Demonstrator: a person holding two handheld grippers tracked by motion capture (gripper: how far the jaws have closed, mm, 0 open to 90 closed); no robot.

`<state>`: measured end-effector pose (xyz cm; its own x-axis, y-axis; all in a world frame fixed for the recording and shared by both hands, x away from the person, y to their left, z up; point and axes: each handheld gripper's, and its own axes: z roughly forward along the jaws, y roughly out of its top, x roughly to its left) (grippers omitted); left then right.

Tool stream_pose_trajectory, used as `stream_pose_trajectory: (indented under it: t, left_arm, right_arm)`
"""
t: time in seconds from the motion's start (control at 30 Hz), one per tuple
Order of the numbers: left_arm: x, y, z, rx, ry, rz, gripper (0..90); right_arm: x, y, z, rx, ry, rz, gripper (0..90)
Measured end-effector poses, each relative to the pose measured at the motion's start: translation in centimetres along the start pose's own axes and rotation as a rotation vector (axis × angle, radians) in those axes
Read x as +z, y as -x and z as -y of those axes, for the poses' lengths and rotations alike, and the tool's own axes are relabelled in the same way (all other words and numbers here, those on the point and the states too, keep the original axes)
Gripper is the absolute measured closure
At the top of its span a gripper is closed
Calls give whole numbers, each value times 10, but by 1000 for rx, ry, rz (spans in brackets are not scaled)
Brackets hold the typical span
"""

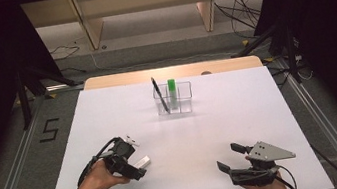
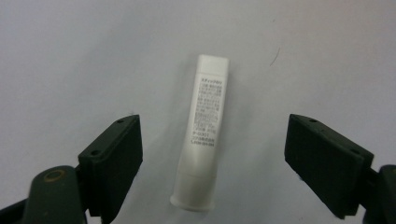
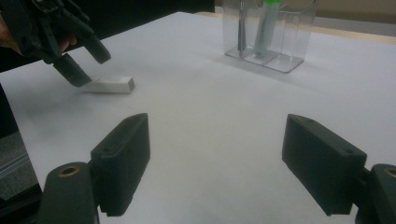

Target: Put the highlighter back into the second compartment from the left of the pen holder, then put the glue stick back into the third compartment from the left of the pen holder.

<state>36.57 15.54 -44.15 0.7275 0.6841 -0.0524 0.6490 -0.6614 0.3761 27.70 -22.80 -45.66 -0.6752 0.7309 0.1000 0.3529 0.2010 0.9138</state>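
Note:
A white tube (image 2: 201, 135) with small printed text lies flat on the white table (image 1: 211, 123). My left gripper (image 2: 215, 127) is open, its jaws on either side of the tube and not touching it. From above, the left gripper (image 1: 135, 160) is low over the tube (image 1: 143, 162) near the table's front left. My right gripper (image 1: 229, 157) rests open at the front right with nothing between its jaws. The right gripper view shows its own open jaws (image 3: 217, 126), with the tube (image 3: 110, 85) and the left gripper (image 3: 74, 56) farther off.
A clear plastic organizer (image 1: 180, 102) stands at the far middle of the table, holding a black pen (image 1: 159, 95) and a green-capped tube (image 1: 172, 90). In the right gripper view the organizer (image 3: 289, 37) is ahead. Bare table lies between the grippers and the organizer.

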Motion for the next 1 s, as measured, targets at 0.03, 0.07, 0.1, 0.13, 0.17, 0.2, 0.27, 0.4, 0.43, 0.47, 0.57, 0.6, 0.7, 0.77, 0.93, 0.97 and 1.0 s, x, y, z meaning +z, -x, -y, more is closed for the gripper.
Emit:
stream_pose_trajectory:
  t: [0.03,0.07,0.1,0.13,0.17,0.2,0.27,0.4,0.43,0.47,0.57,0.6,0.7,0.77,0.93,0.97,1.0]
  left_arm:
    - [2,-1,1,12,-33,3,194]
    - [2,-1,1,12,-33,3,196]
    - [5,-1,1,9,-50,-6,197]
    - [6,-1,1,10,-59,-10,200]
    - [6,-1,1,11,-62,-11,202]
    - [6,-1,1,11,-62,-11,207]
    - [8,-1,2,14,-75,-6,218]
    - [9,-3,2,14,-95,-11,244]
    - [10,-3,3,17,-103,-3,252]
    - [9,-4,4,22,-110,-2,259]
    - [9,-4,5,11,-104,5,290]
    - [9,-4,5,11,-104,5,300]
    - [9,-6,6,25,-112,13,331]
    - [9,-7,7,25,-111,19,351]
    - [12,-8,8,18,-115,27,405]
    - [12,-8,8,15,-116,25,416]
    - [12,-8,8,15,-116,25,427]
  right_arm:
    - [0,0,0,1,-1,0,243]
    - [-1,0,0,2,-1,0,243]
    - [-1,-1,0,2,0,1,243]
    - [-1,-1,0,2,1,1,243]
    - [-1,-1,0,2,0,1,243]
    - [-1,-1,0,2,0,1,243]
    - [-1,0,0,1,-2,1,243]
    - [-1,0,0,1,-2,1,243]
    - [0,0,0,2,-2,1,243]
    - [0,0,0,2,-2,1,243]
    - [1,0,1,0,-7,-1,243]
    - [1,-1,1,-3,-8,-2,243]
    - [2,-2,0,-8,-7,-1,244]
    - [2,-3,0,-9,-9,-2,244]
    - [2,-3,0,-10,-12,-2,244]
    - [2,-3,0,-11,-12,-2,244]
    - [2,-3,0,-11,-12,-2,244]
